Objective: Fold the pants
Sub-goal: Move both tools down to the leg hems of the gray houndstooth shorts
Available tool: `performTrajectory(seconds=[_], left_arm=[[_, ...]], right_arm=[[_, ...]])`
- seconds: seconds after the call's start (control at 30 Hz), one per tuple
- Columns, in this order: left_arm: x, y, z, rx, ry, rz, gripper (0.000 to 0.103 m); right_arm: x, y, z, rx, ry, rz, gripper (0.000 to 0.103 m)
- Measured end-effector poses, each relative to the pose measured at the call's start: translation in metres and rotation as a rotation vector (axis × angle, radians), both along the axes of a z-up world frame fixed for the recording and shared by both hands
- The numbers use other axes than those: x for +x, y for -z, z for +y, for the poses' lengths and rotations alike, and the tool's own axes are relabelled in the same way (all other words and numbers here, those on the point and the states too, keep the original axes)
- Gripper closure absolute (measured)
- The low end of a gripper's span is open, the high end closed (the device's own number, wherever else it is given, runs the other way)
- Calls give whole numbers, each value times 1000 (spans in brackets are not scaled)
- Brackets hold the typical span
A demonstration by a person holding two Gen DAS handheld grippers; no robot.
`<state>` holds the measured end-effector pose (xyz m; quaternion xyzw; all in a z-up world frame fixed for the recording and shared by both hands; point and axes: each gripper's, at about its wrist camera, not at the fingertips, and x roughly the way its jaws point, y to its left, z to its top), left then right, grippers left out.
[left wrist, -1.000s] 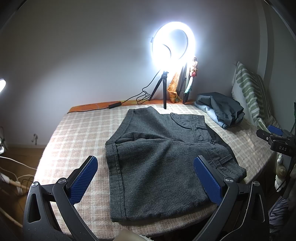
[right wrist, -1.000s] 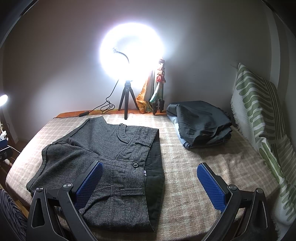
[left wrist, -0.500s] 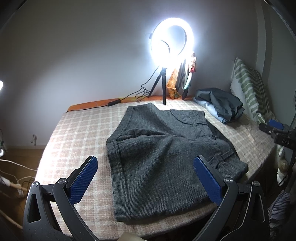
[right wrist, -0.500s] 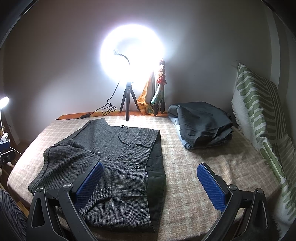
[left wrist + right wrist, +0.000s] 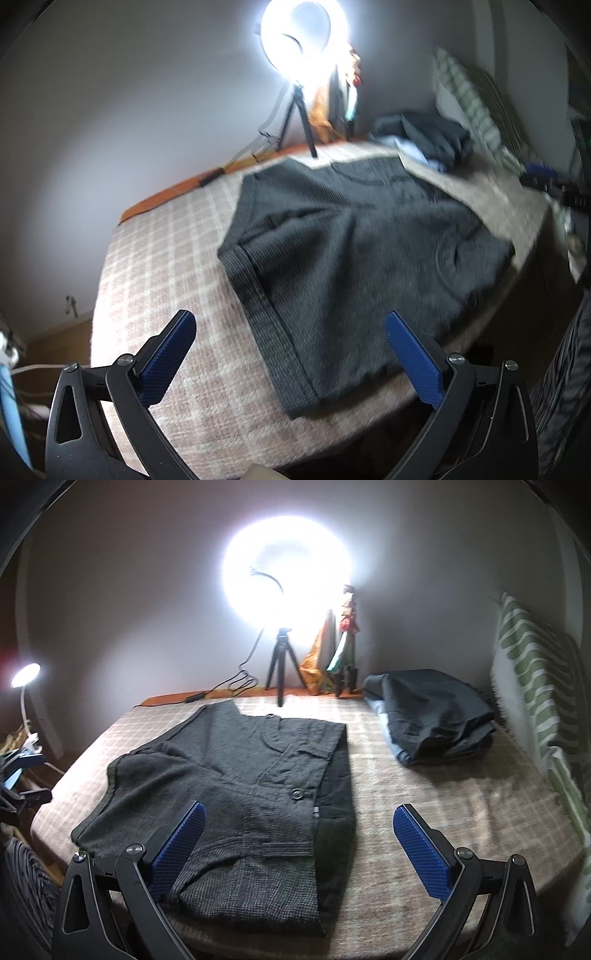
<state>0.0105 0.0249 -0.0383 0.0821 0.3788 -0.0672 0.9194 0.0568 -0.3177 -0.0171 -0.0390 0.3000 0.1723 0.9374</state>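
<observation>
Since a second ago the left gripper [image 5: 290,354] has tilted and swung, so its view is now slanted and motion-blurred, while the right gripper [image 5: 299,843] has kept nearly the same outlook. Both grippers are released, their blue-padded fingers [image 5: 168,356] spread wide and grasping nothing; each hovers over the near edge of the surface, apart from the cloth.

The dark grey woven pants [image 5: 236,786] lie folded on the checked beige-and-white cover [image 5: 443,805], toward its left and near part. In the right wrist view the waistband with a dark button [image 5: 296,793] faces right, and a strip of darker lining shows along the right edge. In the left wrist view the pants [image 5: 351,251] reach to the near edge of the cover [image 5: 162,266], with a hemmed edge running along their left side.

At the far right of the cover sits a pile of folded dark garments [image 5: 432,712], well apart from the pants. Behind, against the wall, a glowing white ring light on a small black tripod [image 5: 282,664] stands at the far edge, a colourful figurine [image 5: 347,635] just to its right. A green-and-white patterned cushion [image 5: 535,686] leans at the right. A small white clip lamp [image 5: 25,675] shines at the far left.
</observation>
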Motion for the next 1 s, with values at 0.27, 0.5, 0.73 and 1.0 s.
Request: performTrajectory(seconds=[0.27,0.5,0.73,1.0], left_arm=[[2,25,-12,68,158,113,3],[13,52,-15,117,221,224,4],[14,74,-15,179,290,308,22],[6,90,-31,306,418,313,45]], right_arm=[[-1,26,-3,-49,-84,29,0],[-8,52,11,-194,-228,89,3],[-28,84,34,-372,-395,105,20],[-28,105,43,-449,-454,127,26]])
